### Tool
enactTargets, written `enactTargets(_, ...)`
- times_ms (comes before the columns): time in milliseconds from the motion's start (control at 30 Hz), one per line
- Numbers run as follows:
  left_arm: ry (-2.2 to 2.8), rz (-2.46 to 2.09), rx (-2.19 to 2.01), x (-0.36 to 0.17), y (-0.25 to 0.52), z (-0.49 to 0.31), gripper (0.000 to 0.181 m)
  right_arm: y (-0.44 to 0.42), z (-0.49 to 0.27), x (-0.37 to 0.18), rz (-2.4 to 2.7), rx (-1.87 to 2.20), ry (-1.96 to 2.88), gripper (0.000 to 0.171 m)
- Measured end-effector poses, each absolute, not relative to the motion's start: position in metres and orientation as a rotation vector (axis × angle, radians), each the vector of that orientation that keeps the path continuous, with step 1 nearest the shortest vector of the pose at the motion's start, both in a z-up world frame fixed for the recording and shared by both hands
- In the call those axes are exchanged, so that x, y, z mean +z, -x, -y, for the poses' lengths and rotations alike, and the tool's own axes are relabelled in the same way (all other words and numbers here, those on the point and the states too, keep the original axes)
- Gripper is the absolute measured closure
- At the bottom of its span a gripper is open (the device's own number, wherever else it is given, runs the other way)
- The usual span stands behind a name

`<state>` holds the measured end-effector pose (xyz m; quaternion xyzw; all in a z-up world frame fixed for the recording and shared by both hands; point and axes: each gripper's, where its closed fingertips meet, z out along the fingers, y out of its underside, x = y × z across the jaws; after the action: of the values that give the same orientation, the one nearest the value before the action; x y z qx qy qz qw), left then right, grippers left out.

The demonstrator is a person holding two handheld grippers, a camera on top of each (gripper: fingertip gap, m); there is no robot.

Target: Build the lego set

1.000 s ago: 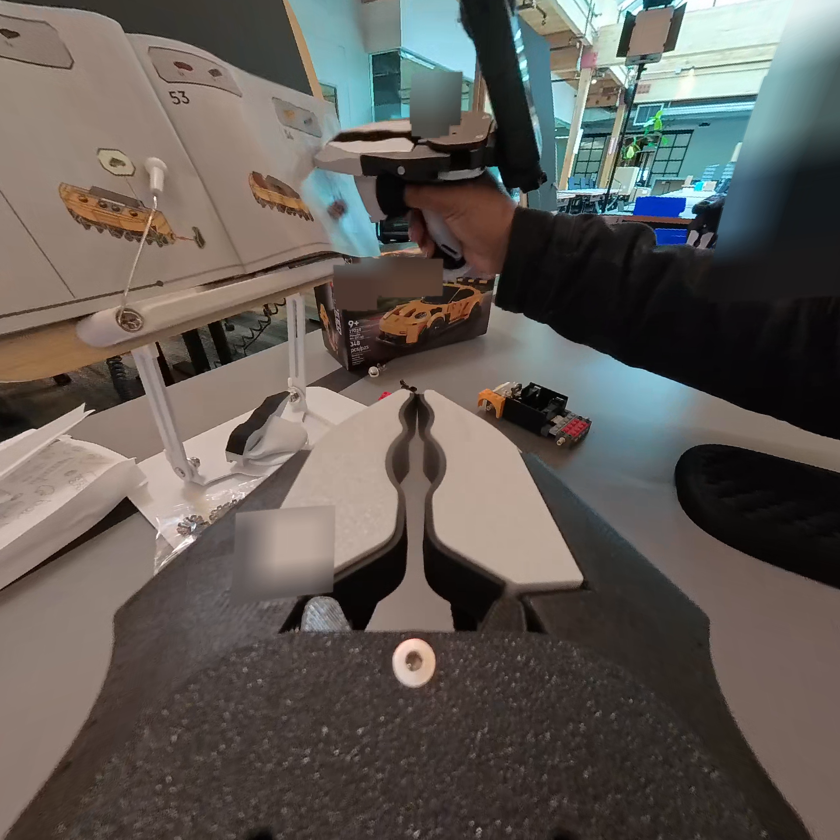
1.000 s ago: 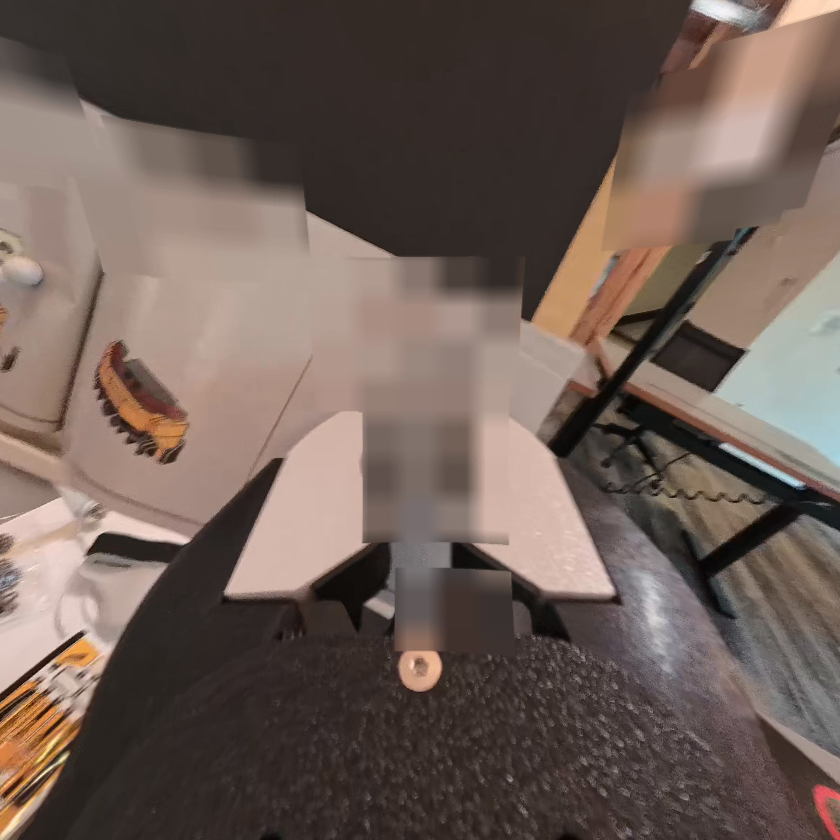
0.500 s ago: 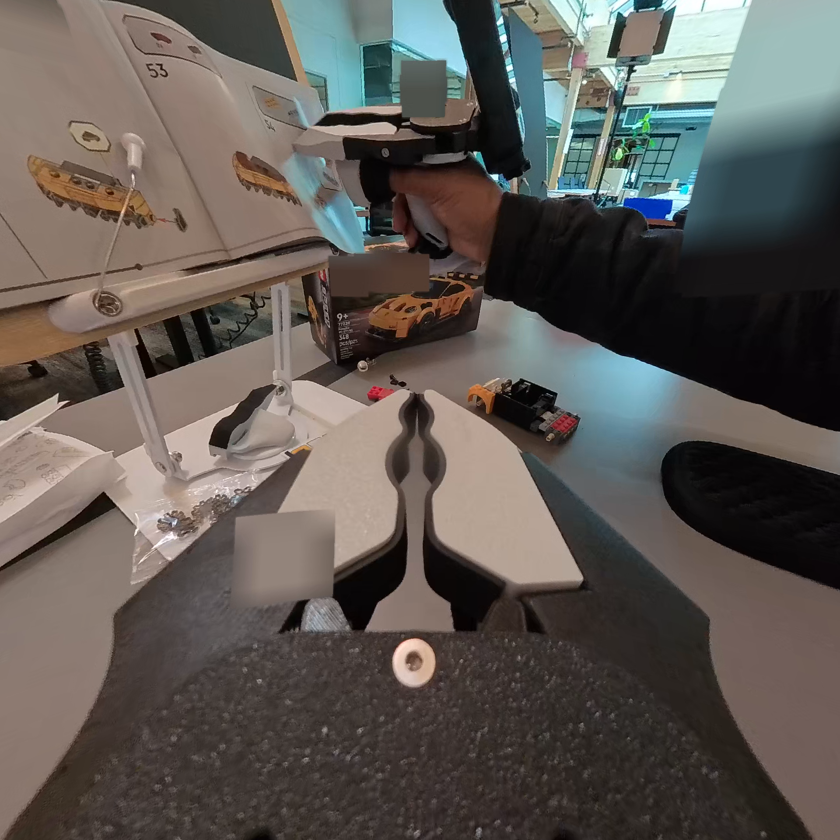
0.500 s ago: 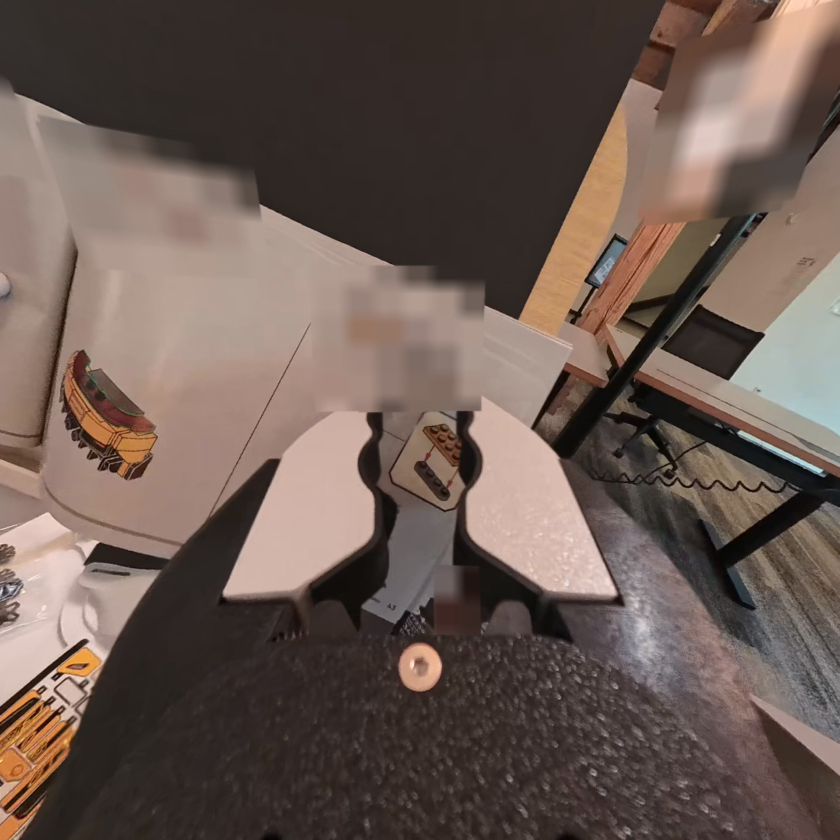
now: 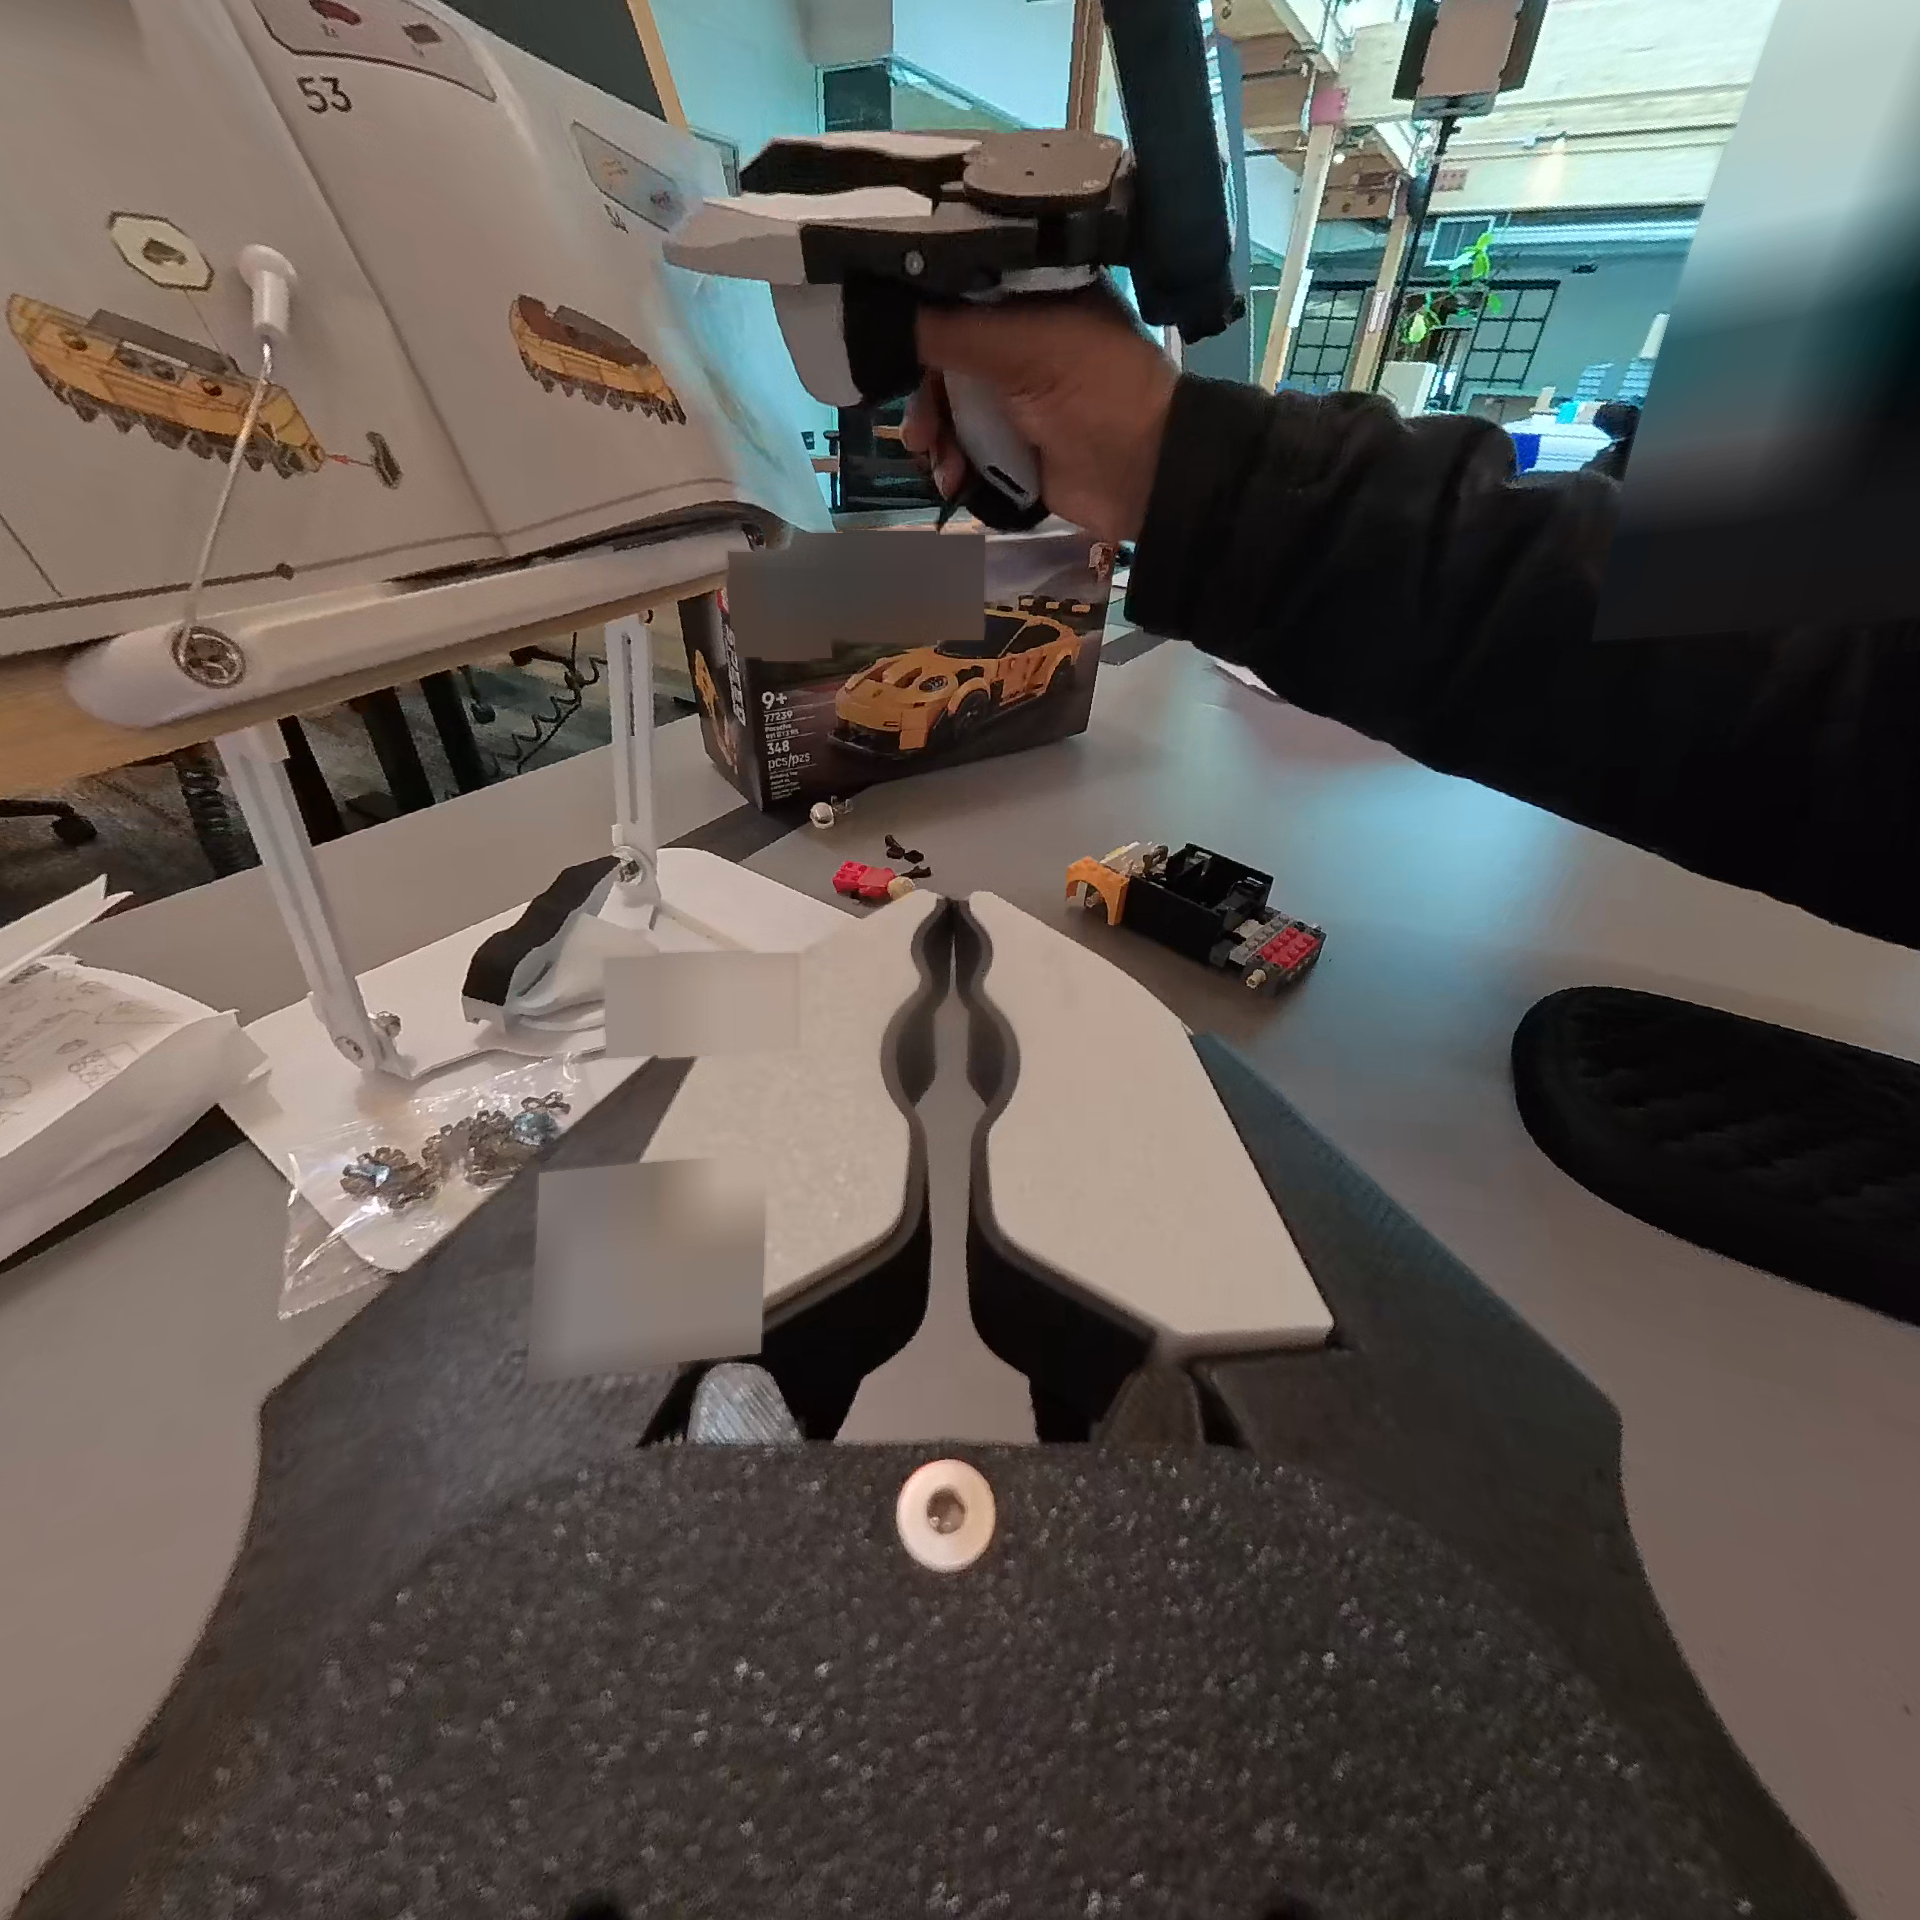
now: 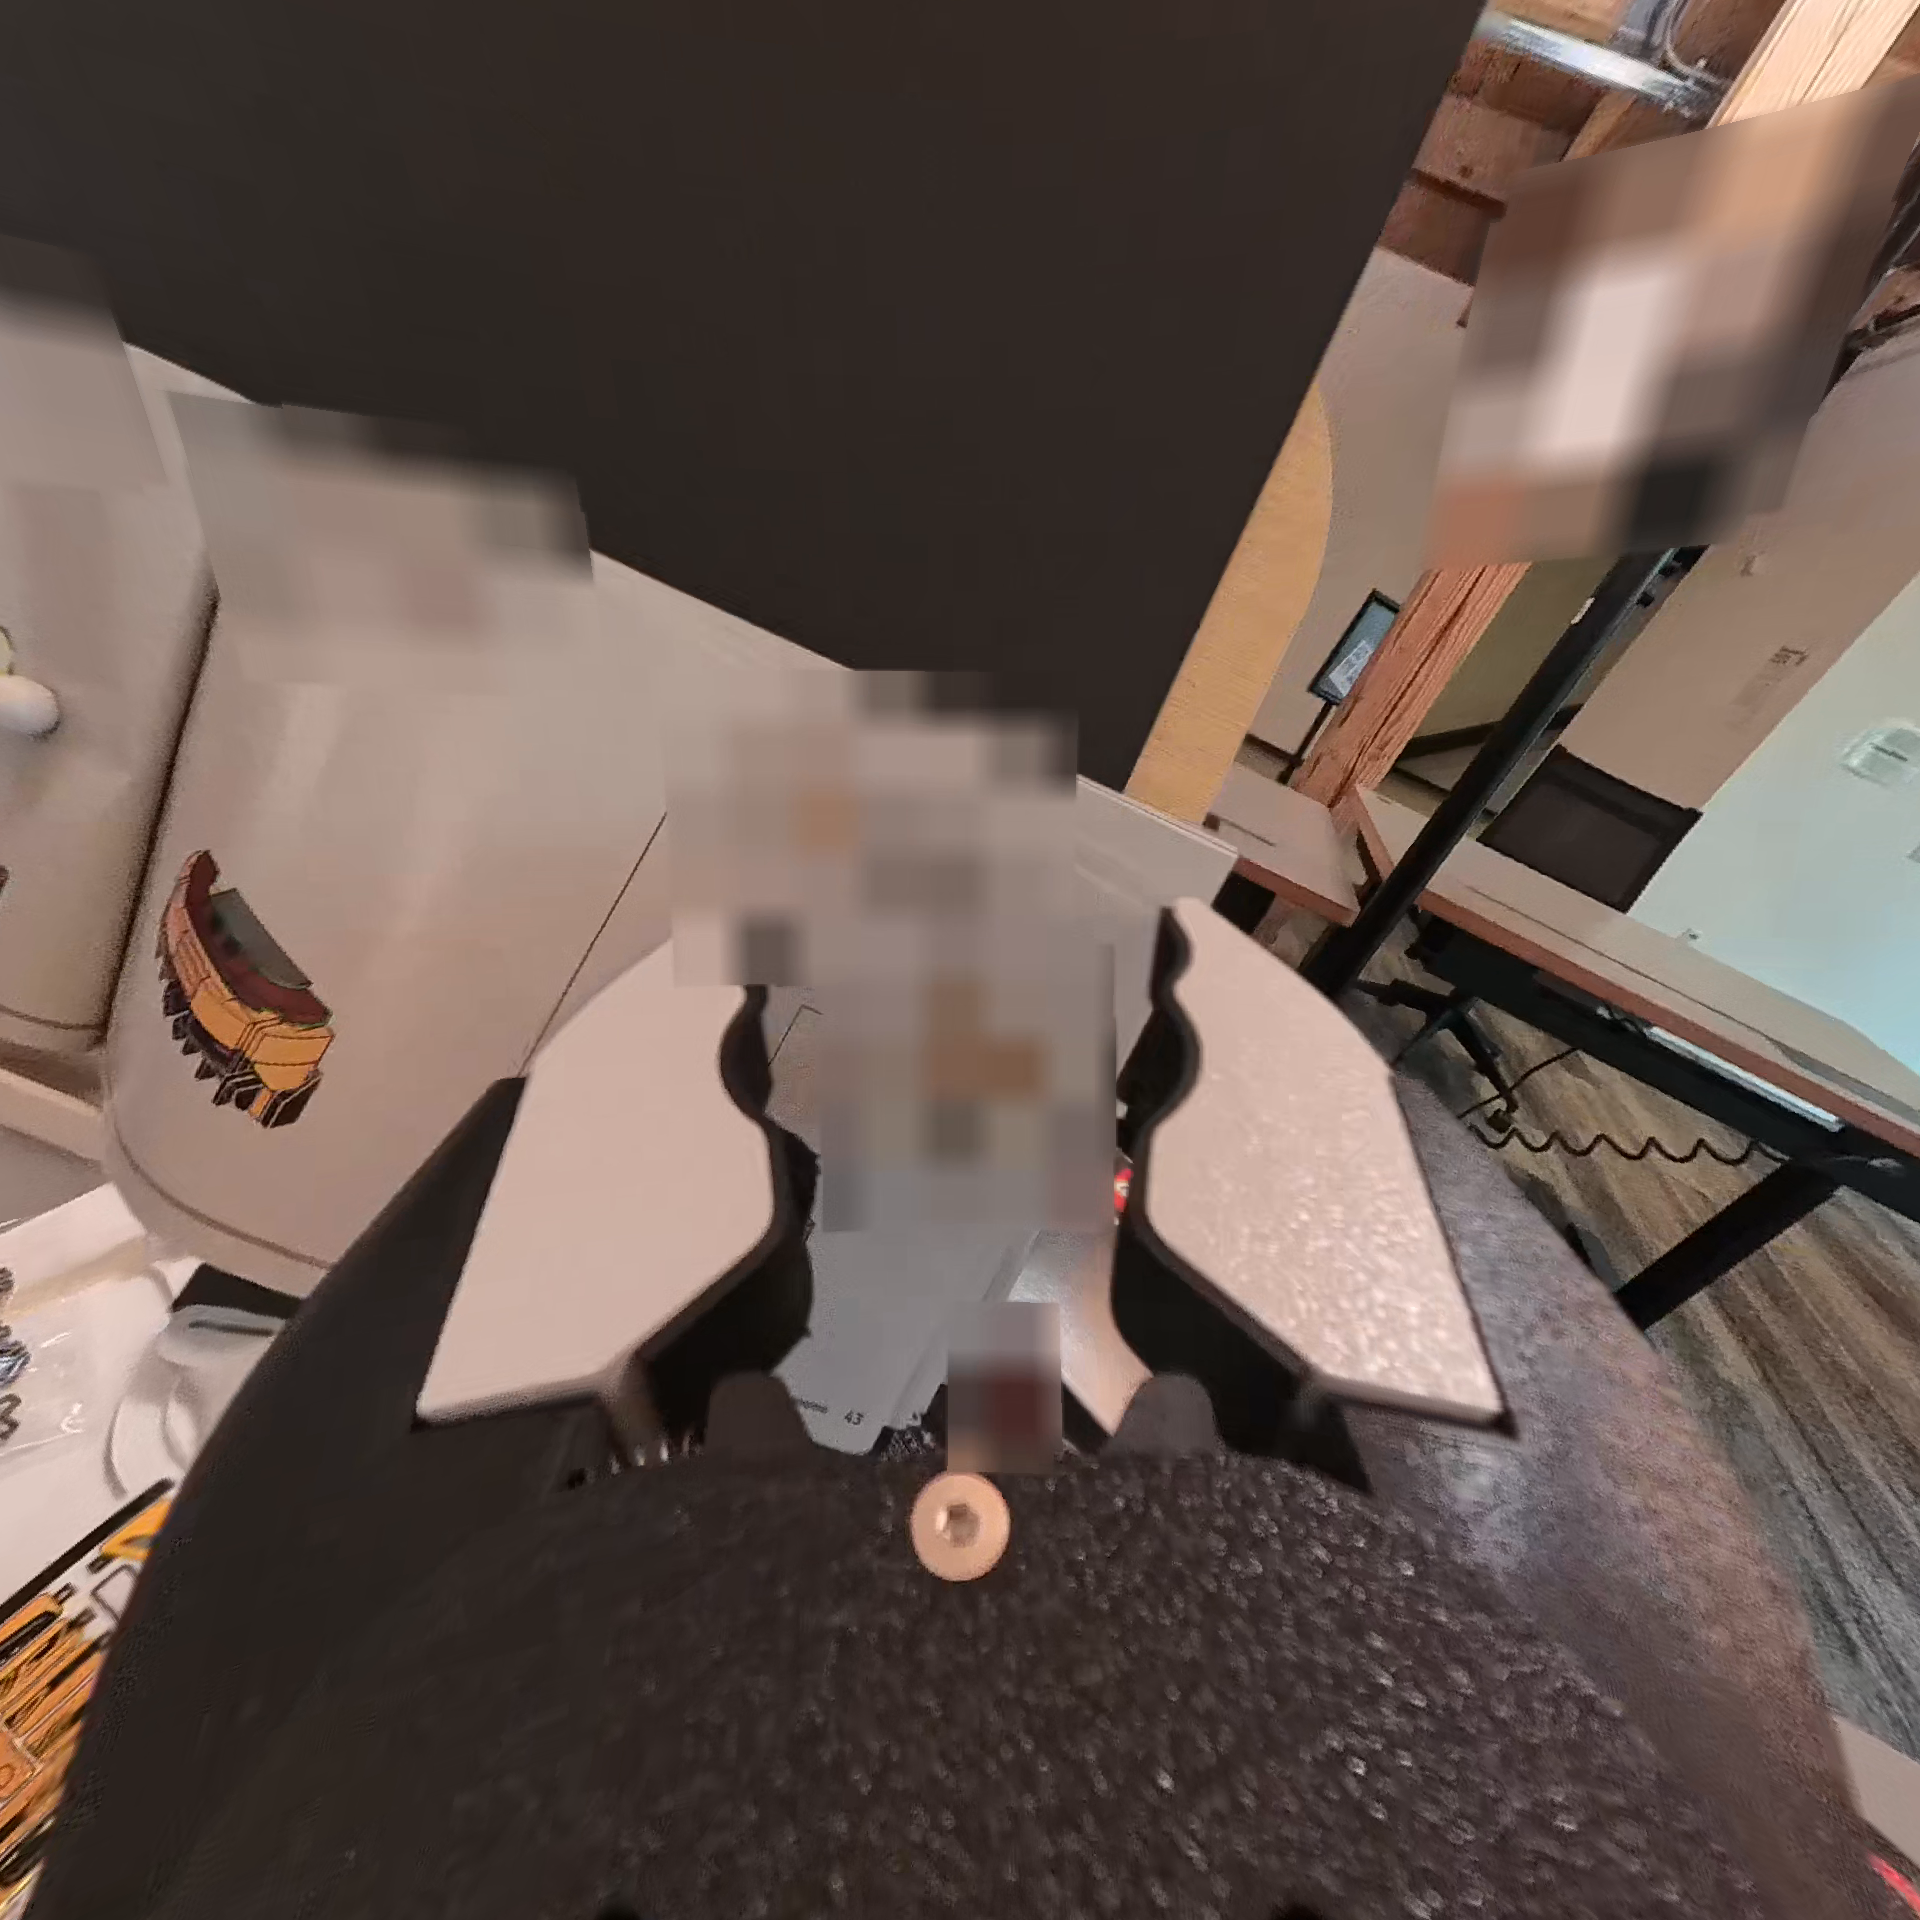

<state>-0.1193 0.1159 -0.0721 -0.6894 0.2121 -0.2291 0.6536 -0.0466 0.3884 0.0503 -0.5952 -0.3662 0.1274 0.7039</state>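
The instruction booklet (image 5: 312, 312) stands open on a white stand, upper left. My right gripper (image 6: 951, 945) is open, raised at the booklet's right edge, with a loose page (image 6: 914, 1299) between its spread jaws, touching neither. It also shows in the left wrist view (image 5: 748, 223), held by a hand. My left gripper (image 5: 951, 909) is shut and empty, low over the grey table (image 5: 1403, 1039). A partly built black, orange and red car chassis (image 5: 1195, 914) lies just past it to the right. Small red bricks (image 5: 862, 878) lie to the left of its tip.
The Lego box (image 5: 904, 675) stands at the back of the table. A clear bag of small parts (image 5: 447, 1153) and a white paper bag (image 5: 83, 1049) lie at left by the stand's base (image 5: 343, 1029). A black pad (image 5: 1714, 1122) lies at right. The tips of one gripper are about 30 cm away from the tips of the other.
My right gripper went from shut on the booklet page to wide open, and the page now hangs free between its jaws. My left gripper stayed shut and barely moved.
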Motion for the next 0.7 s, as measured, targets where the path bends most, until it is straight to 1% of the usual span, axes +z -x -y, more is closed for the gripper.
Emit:
enactTargets(33,1.566,-0.482,-0.521,-0.073,0.119,-0.116,0.181,0.048,-0.390,0.048,0.831,0.294,1.339,0.095)
enactTargets(67,1.568,-0.483,-0.524,-0.074,0.119,-0.116,0.181,0.052,-0.391,0.043,0.859,0.308,1.356,0.095)
enactTargets(267,1.569,-0.484,-0.528,-0.074,0.119,-0.116,0.181,0.058,-0.393,0.035,0.877,0.304,1.352,0.102)
enactTargets(367,1.575,-0.486,-0.537,-0.076,0.118,-0.116,0.181,0.056,-0.394,0.034,0.874,0.296,1.356,0.120)
enactTargets(467,1.578,-0.490,-0.538,-0.077,0.116,-0.116,0.181,0.055,-0.396,0.032,0.861,0.299,1.363,0.131)
enactTargets(567,1.579,-0.493,-0.538,-0.078,0.116,-0.115,0.181,0.056,-0.395,0.029,0.867,0.298,1.370,0.147)
enactTargets(600,1.579,-0.492,-0.539,-0.078,0.116,-0.115,0.181,0.057,-0.394,0.028,0.872,0.293,1.367,0.151)
enactTargets(667,1.582,-0.491,-0.537,-0.079,0.116,-0.116,0.181,0.057,-0.393,0.029,0.877,0.276,1.367,0.151)
enactTargets(700,1.583,-0.489,-0.535,-0.080,0.117,-0.116,0.181,0.053,-0.393,0.032,0.859,0.254,1.360,0.143)
